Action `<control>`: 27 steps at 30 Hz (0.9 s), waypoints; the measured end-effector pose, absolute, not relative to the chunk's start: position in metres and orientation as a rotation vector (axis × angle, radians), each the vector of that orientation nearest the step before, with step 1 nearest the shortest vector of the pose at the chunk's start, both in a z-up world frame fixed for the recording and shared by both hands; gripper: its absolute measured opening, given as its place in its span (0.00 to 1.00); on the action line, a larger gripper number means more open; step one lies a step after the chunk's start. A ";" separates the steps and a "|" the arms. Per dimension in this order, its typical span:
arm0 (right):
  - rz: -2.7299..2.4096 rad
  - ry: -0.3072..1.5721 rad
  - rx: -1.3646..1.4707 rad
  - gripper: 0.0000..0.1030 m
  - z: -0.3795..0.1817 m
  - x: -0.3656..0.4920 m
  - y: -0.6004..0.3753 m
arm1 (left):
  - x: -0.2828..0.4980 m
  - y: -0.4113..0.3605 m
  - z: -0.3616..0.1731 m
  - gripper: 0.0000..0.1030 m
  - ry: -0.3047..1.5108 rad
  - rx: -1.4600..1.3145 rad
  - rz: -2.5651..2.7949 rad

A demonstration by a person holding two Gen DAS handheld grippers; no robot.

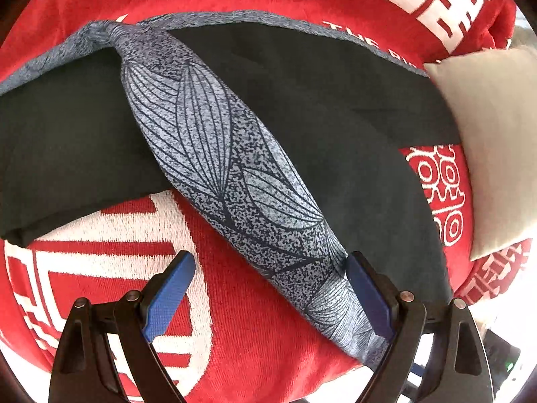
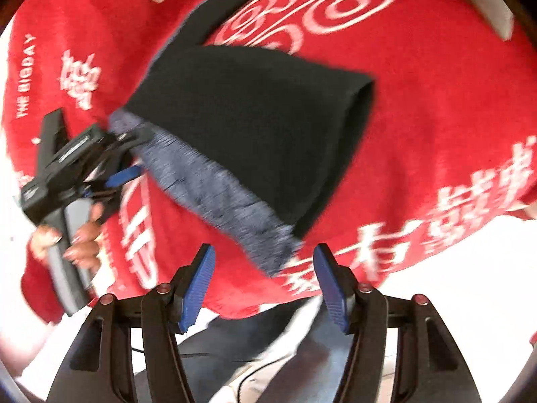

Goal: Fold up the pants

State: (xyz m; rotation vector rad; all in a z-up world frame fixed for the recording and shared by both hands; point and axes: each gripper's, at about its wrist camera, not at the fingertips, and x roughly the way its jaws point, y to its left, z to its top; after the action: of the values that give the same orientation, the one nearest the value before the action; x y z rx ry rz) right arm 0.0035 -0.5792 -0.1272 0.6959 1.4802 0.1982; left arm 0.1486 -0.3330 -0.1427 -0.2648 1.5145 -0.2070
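Pants (image 1: pixel 302 107), dark with a blue-grey leaf-print band, lie across the red blanket (image 1: pixel 255 319), one half already doubled over so the printed band (image 1: pixel 214 154) runs diagonally over the dark cloth, and a pale cushion (image 1: pixel 493 141) sits at the far end. Your left gripper (image 1: pixel 268 299) stands wide apart with the near end of that band just inside its right finger; the pad looks to be against the cloth, but nothing is pinched, so count it as empty. Your right gripper (image 2: pixel 263 285) is about half spread and also holds nothing, poised off the lower corner of the fold, where the band meets the dark edge. That view is smeared by motion, so I cannot tell how close the pads are to the fabric. Before closing either tool, I would steady both, lower each one over the doubled edge so that every layer sits between the pads, and grip at matching points along the band. Lift only a little, keep the cloth taut between your hands, and lay it evenly so the edges line up.
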 end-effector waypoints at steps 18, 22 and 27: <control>0.242 1.306 0.651 0.03 -0.029 0.108 -0.585 | 0.207 -0.342 -0.095 0.27 1.430 -0.431 -0.441; 0.243 1.296 0.536 0.03 -0.019 0.172 -0.603 | 0.237 -0.341 -0.084 0.27 1.384 -0.440 -0.419; 0.282 1.323 0.463 0.03 -0.038 0.257 -0.631 | 0.281 -0.354 -0.084 0.27 1.319 -0.399 -0.351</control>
State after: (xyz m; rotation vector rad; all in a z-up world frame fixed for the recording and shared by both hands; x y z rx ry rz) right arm 0.2566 -0.6308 -0.0383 0.4627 1.3230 0.2825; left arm 0.2813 -0.3540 -0.0844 -0.3986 1.3191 -0.3506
